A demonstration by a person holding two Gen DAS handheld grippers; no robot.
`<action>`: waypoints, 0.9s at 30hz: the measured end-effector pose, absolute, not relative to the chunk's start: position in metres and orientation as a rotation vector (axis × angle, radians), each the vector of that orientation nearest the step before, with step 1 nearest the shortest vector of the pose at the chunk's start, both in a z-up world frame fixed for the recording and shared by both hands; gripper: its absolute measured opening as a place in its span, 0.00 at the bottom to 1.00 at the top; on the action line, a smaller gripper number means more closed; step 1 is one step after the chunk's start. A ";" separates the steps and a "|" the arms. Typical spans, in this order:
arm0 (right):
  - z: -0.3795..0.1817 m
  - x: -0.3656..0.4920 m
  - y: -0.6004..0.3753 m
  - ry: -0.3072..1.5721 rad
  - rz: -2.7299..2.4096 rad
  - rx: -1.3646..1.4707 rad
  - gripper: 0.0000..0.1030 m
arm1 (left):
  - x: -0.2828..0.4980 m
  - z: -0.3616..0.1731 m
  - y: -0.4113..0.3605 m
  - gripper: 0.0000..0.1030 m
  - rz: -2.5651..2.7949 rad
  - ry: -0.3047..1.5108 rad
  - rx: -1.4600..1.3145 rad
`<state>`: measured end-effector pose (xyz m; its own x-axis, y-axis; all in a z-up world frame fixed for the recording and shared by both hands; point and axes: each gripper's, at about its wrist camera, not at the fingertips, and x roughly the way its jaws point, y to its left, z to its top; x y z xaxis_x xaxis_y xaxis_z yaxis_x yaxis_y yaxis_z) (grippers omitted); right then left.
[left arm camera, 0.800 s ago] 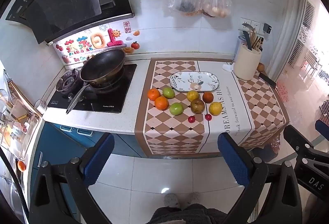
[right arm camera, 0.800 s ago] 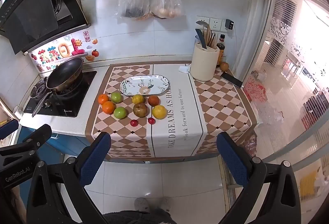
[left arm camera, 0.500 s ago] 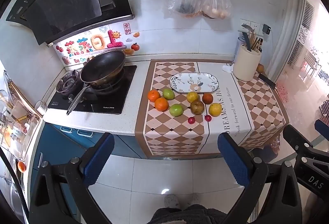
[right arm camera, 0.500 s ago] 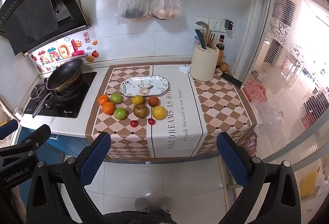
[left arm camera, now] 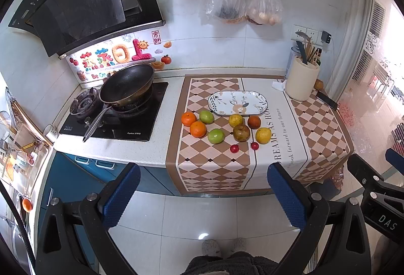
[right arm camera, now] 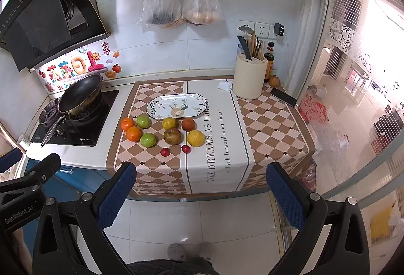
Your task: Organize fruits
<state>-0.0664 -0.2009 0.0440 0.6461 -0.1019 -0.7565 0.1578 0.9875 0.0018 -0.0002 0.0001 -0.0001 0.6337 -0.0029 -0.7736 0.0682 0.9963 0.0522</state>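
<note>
Several fruits lie on a checked cloth on the counter: two oranges point(left arm camera: 193, 124), two green apples point(left arm camera: 216, 136), a brown apple point(left arm camera: 241, 133), yellow citrus point(left arm camera: 263, 135) and two small red fruits point(left arm camera: 234, 148). An empty patterned oval plate point(left arm camera: 237, 103) lies just behind them; it also shows in the right wrist view point(right arm camera: 176, 106). My left gripper point(left arm camera: 200, 196) is open and empty, held over the floor well in front of the counter. My right gripper point(right arm camera: 199, 194) is open and empty, likewise back from the counter edge.
A black wok point(left arm camera: 127, 85) sits on the hob at left. A cream utensil holder point(left arm camera: 302, 81) and a phone point(left arm camera: 327, 100) are at the back right. Two bags and red scissors hang on the wall. The other gripper shows at each view's edge.
Both views have shifted very slightly; the counter appears a touch closer. No fruit has moved and both grippers stay open.
</note>
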 end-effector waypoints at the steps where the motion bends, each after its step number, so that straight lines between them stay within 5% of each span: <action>1: 0.044 -0.066 -0.201 0.855 -0.148 0.069 1.00 | 0.000 0.000 0.000 1.00 -0.040 0.883 0.080; 27: 0.045 -0.071 -0.204 0.858 -0.142 0.076 1.00 | 0.005 0.012 -0.004 1.00 -0.039 0.878 0.079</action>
<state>-0.0712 -0.2038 0.0448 0.6452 -0.0943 -0.7582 0.1554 0.9878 0.0095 0.0046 -0.0037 0.0122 0.6384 -0.0013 -0.7697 0.0665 0.9964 0.0534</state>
